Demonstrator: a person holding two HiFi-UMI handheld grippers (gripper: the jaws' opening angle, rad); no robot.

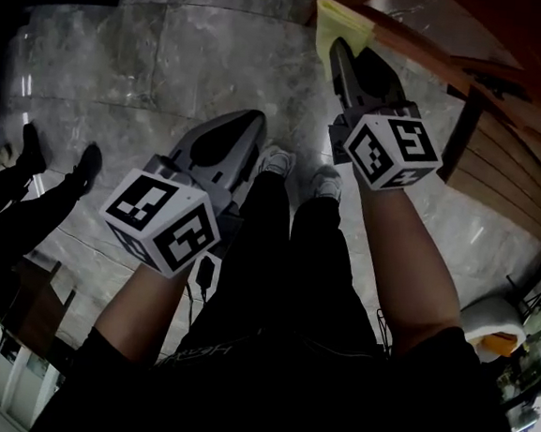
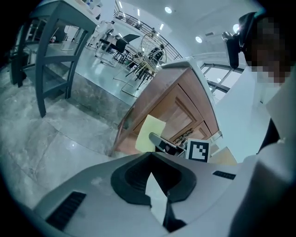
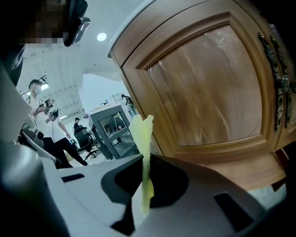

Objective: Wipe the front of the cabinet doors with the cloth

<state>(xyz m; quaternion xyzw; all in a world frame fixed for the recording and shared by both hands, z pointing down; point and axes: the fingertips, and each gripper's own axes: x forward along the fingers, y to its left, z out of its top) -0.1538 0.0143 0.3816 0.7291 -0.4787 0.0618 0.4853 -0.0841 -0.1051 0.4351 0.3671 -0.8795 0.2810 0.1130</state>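
1. Head view: right gripper (image 1: 340, 45) is reached forward and up, its cube (image 1: 392, 151) facing the camera. Its tip carries a yellow cloth (image 1: 330, 18) at the near edge of the wooden cabinet (image 1: 508, 137) on the right.
2. Right gripper view: fingers (image 3: 159, 178) are pressed together on the cloth (image 3: 142, 134). The cloth stands up from them as a thin folded strip, its lower part pinched in the slot.
3. Same view: a cabinet door (image 3: 208, 92) fills the right side, a framed wood panel with a dark metal handle (image 3: 277, 88) at its far right. The cloth sits by the door's lower left corner. Cannot tell if it touches the wood.
4. Left gripper (image 1: 251, 116) hangs lower and well apart from the cabinet, over grey marble floor (image 1: 124, 56), pointing towards the person's shoes (image 1: 275, 159).
5. Left gripper view: fingers (image 2: 134, 178) are together with nothing between them.
6. Same view: beyond the tip, the right gripper (image 2: 156, 139) holds the cloth (image 2: 150, 132) flat-on in front of the cabinet's (image 2: 175, 102) lower front. A grey table (image 2: 55, 46) stands far left.
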